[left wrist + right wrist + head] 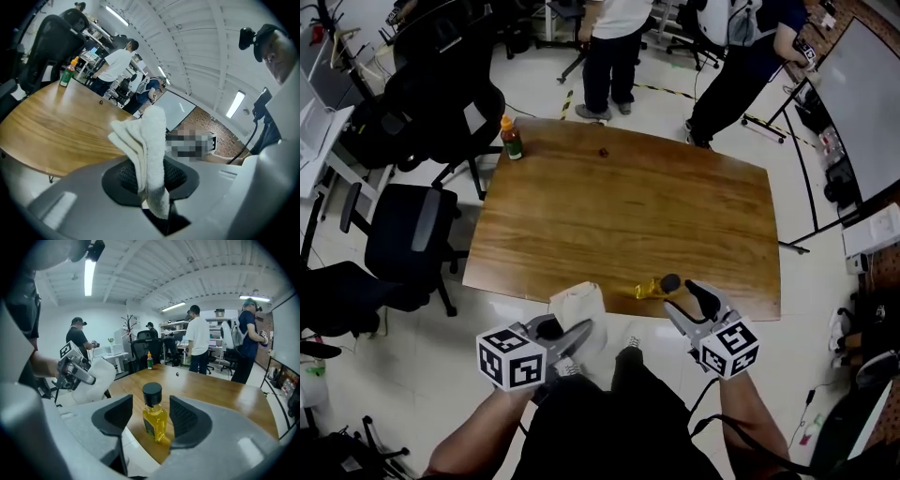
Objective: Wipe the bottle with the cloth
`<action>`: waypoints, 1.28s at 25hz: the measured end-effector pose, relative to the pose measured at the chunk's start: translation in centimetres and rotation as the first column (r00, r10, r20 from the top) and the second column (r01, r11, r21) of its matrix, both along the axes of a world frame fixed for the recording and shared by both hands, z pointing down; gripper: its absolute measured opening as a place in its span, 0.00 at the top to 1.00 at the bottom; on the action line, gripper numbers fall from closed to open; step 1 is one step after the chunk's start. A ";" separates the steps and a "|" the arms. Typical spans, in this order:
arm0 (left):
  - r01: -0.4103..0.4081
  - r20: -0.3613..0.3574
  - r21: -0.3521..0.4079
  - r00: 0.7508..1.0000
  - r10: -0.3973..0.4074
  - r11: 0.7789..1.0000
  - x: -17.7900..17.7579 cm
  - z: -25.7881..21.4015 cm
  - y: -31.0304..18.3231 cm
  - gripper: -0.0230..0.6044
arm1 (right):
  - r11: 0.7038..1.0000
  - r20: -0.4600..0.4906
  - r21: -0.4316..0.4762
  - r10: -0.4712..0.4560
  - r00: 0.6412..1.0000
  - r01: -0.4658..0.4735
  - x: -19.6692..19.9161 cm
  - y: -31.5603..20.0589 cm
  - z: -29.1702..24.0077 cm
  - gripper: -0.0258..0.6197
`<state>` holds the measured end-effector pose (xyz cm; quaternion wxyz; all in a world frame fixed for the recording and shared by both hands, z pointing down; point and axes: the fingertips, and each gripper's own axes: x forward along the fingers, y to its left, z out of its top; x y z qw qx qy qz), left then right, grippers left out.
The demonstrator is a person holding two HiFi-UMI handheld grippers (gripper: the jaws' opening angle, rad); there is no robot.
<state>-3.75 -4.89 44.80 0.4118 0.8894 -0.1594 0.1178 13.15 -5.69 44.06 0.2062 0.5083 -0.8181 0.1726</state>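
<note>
My right gripper point(687, 298) is released: jaws wide apart, pads touching nothing. The small bottle of yellow liquid with a round black cap point(154, 420) stands upright at the near edge of the brown wooden table point(609, 206), long axis vertical.

In the R gripper view it sits dead ahead at 12 o'clock, framed in the gap btw the jaws but beyond the pads, so it's not gripped. In the head view it's at approx 10 o'clock from the R tips, just beside them.

My left gripper point(577, 333) is clenched on the folded white terry cloth point(149, 150), which sticks up out of the pinch. In the head view the cloth lies at 9 o'clock of the bottle — near, but apart.

R hand is the nearer one. Both forearms reach fwd from my body, grippers pointing ahead and a bit down. My guess: R pushes fwd along 12 o'clock to close on the body below the cap, then L brings the cloth across from 9 o'clock.
</note>
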 end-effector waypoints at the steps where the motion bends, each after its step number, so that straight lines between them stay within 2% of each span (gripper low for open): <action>1: 0.014 0.003 -0.004 1.000 -0.014 1.000 -0.1 0.3 -0.4 0.79 | 1.000 0.005 -0.003 -0.020 1.000 0.020 -0.3 -0.5 0.4 0.61; 5: 0.087 -0.007 -0.025 0.996 -0.087 0.996 -0.1 0.7 -1.5 0.79 | 0.995 0.014 -0.006 -0.097 0.995 0.097 -1.5 -2.4 1.4 0.61; 9: 0.102 -0.015 -0.042 0.995 -0.103 0.994 0.8 1.1 -1.6 0.79 | 0.992 -0.001 -0.007 -0.125 0.992 0.125 -1.7 -3.2 2.6 0.61; 10: 0.103 -0.017 -0.045 0.994 -0.104 0.994 1.0 1.3 -1.6 0.79 | 0.992 -0.002 -0.006 -0.127 0.992 0.127 -1.6 -3.3 2.8 0.63; 12: 0.104 -0.020 -0.053 0.994 -0.105 0.993 1.3 1.7 -1.7 0.79 | 0.991 -0.003 0.002 -0.134 0.991 0.134 -1.6 -3.5 3.0 0.74; 13: 0.102 -0.020 -0.057 0.994 -0.104 0.993 1.5 2.0 -1.7 0.79 | 0.990 -0.005 0.010 -0.138 0.990 0.138 -1.7 -3.6 2.9 0.74; 18: 0.067 -0.028 -0.074 0.997 -0.069 0.995 2.8 3.1 -1.2 0.79 | 0.988 -0.041 0.051 -0.141 0.989 0.143 -1.8 -3.7 2.9 0.75; 20: 0.011 -0.038 -0.083 0.999 -0.014 0.997 3.7 3.6 -0.3 0.79 | 0.990 -0.034 0.056 -0.130 0.991 0.132 -1.8 -3.7 3.0 0.75; 21: -0.044 -0.046 -0.087 0.998 0.040 0.995 4.5 3.8 0.6 0.79 | 0.990 -0.028 0.056 -0.126 0.992 0.127 -1.8 -3.7 2.9 0.75; 23: -0.208 -0.062 -0.086 0.977 0.203 0.974 6.6 4.4 3.5 0.80 | 0.991 -0.019 0.056 -0.121 0.992 0.122 -1.7 -3.6 2.6 0.75; 25: -0.382 -0.046 -0.035 0.924 0.380 0.923 9.1 5.2 6.4 0.80 | 0.991 -0.015 0.061 -0.119 0.993 0.119 -1.7 -3.5 2.3 0.75; 27: -0.498 0.021 0.105 0.867 0.498 0.861 11.4 6.1 8.0 0.80 | 0.991 -0.014 0.065 -0.116 0.993 0.116 -1.8 -3.5 2.2 0.75; 29: -0.539 0.091 0.253 0.840 0.535 0.804 13.5 6.9 8.1 0.80 | 0.991 -0.014 0.066 -0.114 0.993 0.114 -2.1 -3.5 2.1 0.75; 30: -0.535 0.103 0.291 0.841 0.530 0.793 14.4 7.2 7.7 0.80 | 0.991 -0.013 0.067 -0.113 0.993 0.114 -2.2 -3.5 2.1 0.75; 31: -0.519 0.096 0.302 0.851 0.516 0.800 15.2 7.4 7.0 0.80 | 0.991 -0.012 0.067 -0.113 0.993 0.114 -2.2 -3.6 2.1 0.75; 32: -0.497 0.073 0.289 0.864 0.499 0.818 15.8 7.6 6.2 0.80 | 0.991 -0.012 0.067 -0.113 0.994 0.114 -2.2 -3.6 2.1 0.75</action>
